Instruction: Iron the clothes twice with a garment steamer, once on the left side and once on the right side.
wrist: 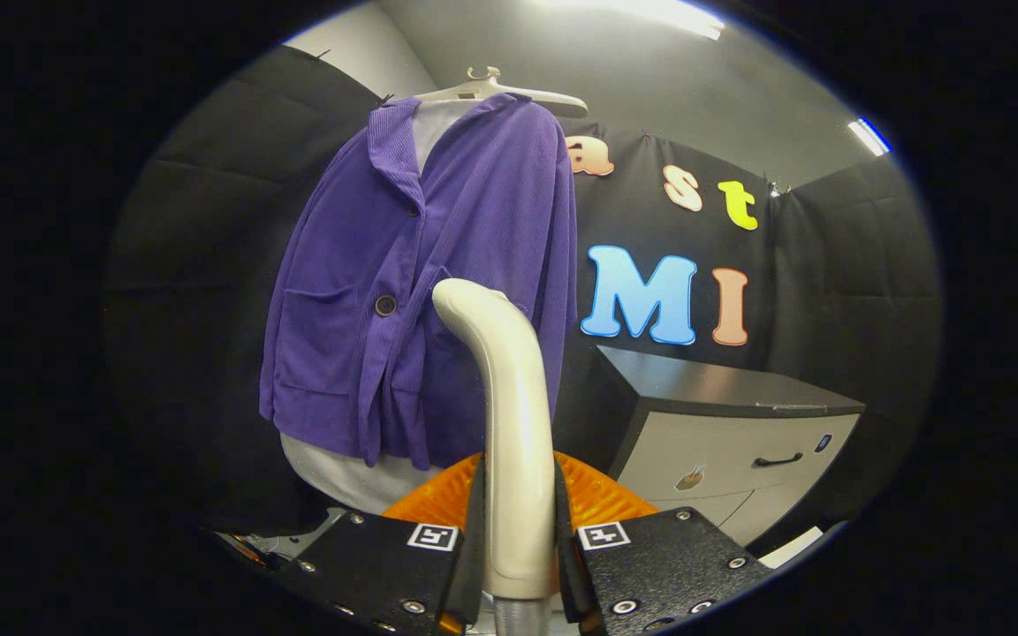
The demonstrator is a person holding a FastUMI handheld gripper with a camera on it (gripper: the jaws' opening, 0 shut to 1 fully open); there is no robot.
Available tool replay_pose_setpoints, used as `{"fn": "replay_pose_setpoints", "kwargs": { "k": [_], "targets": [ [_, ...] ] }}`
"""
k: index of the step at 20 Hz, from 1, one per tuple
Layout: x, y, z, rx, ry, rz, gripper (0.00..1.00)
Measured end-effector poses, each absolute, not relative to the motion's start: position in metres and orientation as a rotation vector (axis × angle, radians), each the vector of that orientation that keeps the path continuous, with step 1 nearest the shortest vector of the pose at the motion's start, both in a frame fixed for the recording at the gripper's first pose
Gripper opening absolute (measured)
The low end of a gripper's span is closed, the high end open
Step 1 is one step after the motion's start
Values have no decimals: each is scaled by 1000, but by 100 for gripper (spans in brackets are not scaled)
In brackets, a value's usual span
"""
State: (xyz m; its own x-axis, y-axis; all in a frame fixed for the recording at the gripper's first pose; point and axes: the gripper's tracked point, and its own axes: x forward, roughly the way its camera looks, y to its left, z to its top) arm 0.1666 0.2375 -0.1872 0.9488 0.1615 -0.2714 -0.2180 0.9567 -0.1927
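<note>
Gripper [518, 552]: both fingers clamped against the sides of the cream-white, glossy plastic garment steamer handle [509, 424], one finger on each side, no gap visible. Grasp is low on the handle, just above a grey ribbed hose end [520, 614] at its base.

Steamer handle: stands upright between the fingers, then curves over at the top toward the left and far side, its rounded head overlapping the lower front of the garment as seen from here. Whether the head touches the fabric cannot be told.

Garment: purple corduroy button-front jacket [438, 265], beyond the fingers and slightly left. Hangs on a pale plastic hanger [496, 88]. Collar open, a white inner layer [434, 128] showing at the neck and again below the hem. One dark round button [385, 306] on the placket, left of the steamer head; a patch pocket on the left front panel.

Behind the handle, directly ahead of the fingers: an orange ribbed plastic object [602, 499], partly hidden, identity unclear.

Far right: a grey cabinet [739, 442] with a dark top, a drawer with a dark curved pull [778, 460], standing against the black cloth booth wall [827, 265].

Near left, beside the left finger: some metal hardware [284, 543], too dark to make out.

Ceiling strip lights [650, 13] on overhead.
</note>
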Motion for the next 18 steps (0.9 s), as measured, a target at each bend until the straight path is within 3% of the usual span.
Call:
{"fn": "replay_pose_setpoints", "kwargs": {
  "k": [10,18],
  "targets": [
    [128,236,-250,-221,362,230,35],
    [119,252,-169,-145,223,270,35]
  ]
}}
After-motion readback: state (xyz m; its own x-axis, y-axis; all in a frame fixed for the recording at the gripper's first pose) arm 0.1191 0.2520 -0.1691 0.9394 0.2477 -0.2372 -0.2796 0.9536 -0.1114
